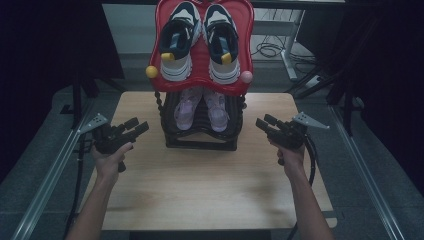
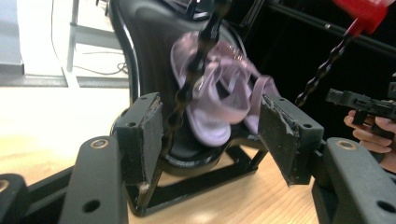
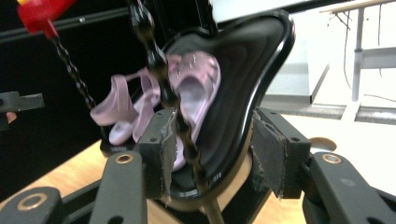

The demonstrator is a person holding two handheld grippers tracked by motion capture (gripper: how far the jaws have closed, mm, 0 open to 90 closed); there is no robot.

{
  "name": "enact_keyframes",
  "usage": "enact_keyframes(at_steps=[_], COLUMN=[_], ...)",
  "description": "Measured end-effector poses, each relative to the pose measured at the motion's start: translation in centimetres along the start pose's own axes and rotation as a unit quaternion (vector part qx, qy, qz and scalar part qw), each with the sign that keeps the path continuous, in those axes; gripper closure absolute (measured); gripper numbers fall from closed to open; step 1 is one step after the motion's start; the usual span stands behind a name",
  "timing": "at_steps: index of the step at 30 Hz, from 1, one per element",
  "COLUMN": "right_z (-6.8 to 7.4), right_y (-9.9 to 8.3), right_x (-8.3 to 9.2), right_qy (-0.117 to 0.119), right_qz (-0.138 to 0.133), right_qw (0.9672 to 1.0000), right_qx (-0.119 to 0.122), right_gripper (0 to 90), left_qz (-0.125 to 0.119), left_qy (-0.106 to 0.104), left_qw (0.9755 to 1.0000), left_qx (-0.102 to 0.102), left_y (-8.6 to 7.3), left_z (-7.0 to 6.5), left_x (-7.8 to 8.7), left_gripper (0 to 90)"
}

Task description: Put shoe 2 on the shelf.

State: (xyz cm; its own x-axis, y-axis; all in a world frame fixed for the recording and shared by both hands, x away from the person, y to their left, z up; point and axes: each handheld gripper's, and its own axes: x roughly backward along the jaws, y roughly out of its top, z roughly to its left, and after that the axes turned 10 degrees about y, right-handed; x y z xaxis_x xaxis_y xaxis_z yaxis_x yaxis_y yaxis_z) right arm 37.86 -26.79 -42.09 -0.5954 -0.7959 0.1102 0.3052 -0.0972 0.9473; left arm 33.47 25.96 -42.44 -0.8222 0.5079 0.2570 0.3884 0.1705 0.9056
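pink sandals (image 1: pixel 196 110): pair on lower black tier (image 1: pixel 200 131) of shoe rack, untouched. left gripper (image 1: pixel 131 129) & right gripper (image 1: pixel 265 125) flank rack, both w/ jaws spread, nothing held. pickup not yet begun.

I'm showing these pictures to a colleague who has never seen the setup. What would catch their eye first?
Probably the two-tier shoe rack at the back of the wooden table: its red top shelf holds dark-and-white sneakers, the black shelf below pale purple sandals. The left gripper and right gripper flank it, jaws open.
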Motion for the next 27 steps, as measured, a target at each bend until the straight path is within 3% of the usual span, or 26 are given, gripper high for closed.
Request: enact_keyframes(at_steps=[6, 19, 27], right_z=[-0.1, -0.4, -0.5], right_y=[-2.2, -6.0, -7.7], right_x=[-0.4, -1.7, -2.6], right_qy=[-0.005, -0.014, -0.017], right_qz=[0.020, 0.070, 0.110], right_qw=[0.9998, 0.9974, 0.9938], right_qx=[-0.001, 0.003, 0.005], right_gripper=[49.8, 49.6, 49.6], left_qz=[0.019, 0.055, 0.084], left_qy=[0.007, 0.030, 0.035], left_qw=[0.9997, 0.9980, 0.9957], left_qx=[0.014, 0.006, -0.016], left_y=[-2.4, -6.2, -7.9], left_z=[0.9, 2.0, 1.7], left_x=[-0.7, -1.6, -2.4], left_gripper=[39.9, 39.7, 39.5])
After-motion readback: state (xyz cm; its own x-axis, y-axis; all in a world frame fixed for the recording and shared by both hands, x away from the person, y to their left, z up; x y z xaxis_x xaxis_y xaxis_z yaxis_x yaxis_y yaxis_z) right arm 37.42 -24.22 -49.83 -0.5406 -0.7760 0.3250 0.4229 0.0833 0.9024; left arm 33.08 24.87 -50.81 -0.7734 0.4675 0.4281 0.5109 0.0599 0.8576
